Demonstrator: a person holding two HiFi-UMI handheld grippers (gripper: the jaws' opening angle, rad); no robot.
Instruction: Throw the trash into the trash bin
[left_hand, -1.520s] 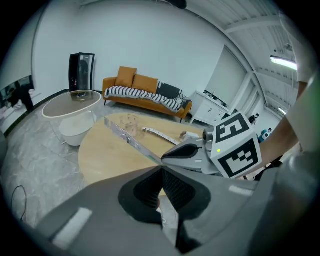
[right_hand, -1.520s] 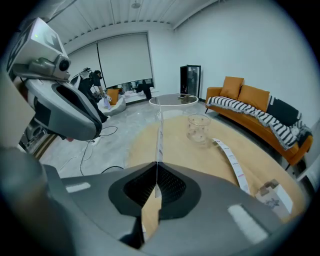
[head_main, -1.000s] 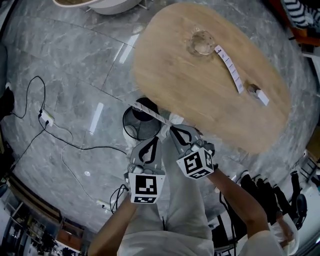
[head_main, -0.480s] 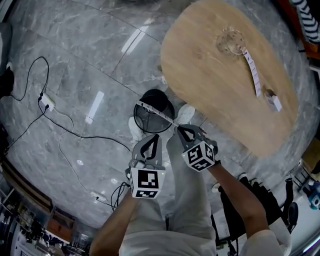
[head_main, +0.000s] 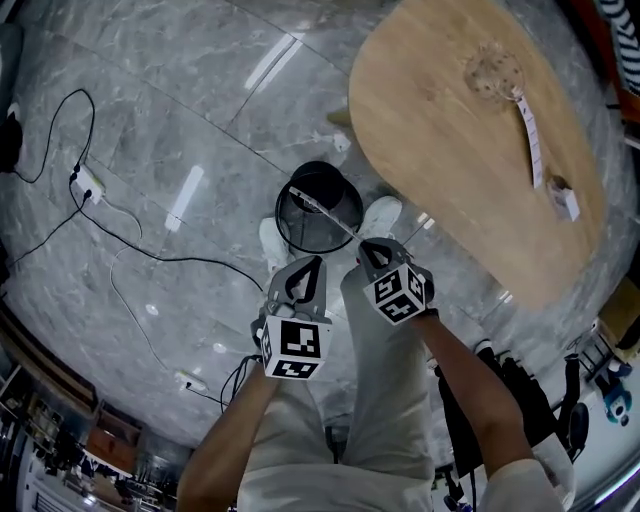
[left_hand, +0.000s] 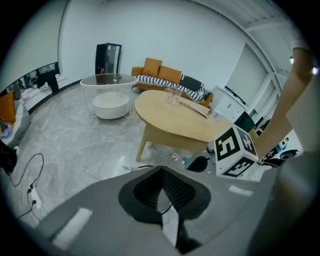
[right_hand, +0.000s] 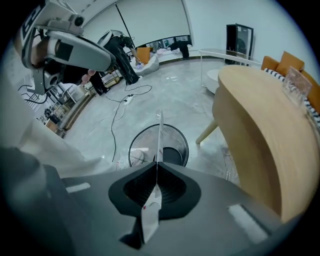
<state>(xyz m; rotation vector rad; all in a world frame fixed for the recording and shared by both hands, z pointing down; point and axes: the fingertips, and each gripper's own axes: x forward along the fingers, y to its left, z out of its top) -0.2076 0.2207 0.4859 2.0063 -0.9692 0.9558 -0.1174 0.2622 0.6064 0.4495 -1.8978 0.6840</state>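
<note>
White paper strip (head_main: 320, 208) is what we're pinching w/ the right gripper (head_main: 366, 244). Its jaws are pressing shut on the strip edge-on, near one end. The rest is sticking out past the tips, up-left in the head view, and crossing the mouth of the black mesh trash bin (head_main: 296, 228). In the right gripper view the strip is rising straight from btwn the pads w/ the bin's opening directly behind it, and a short tail is hanging back on the camera side of the jaws. Our left gripper (head_main: 312, 262) is hovering just beside the right one, jaws closed tip to tip on nothing, not touching the strip. The bin is standing on the grey marble floor (head_main: 150, 120), near the wooden table (head_main: 450, 140) and our white shoes (head_main: 383, 215).
</note>
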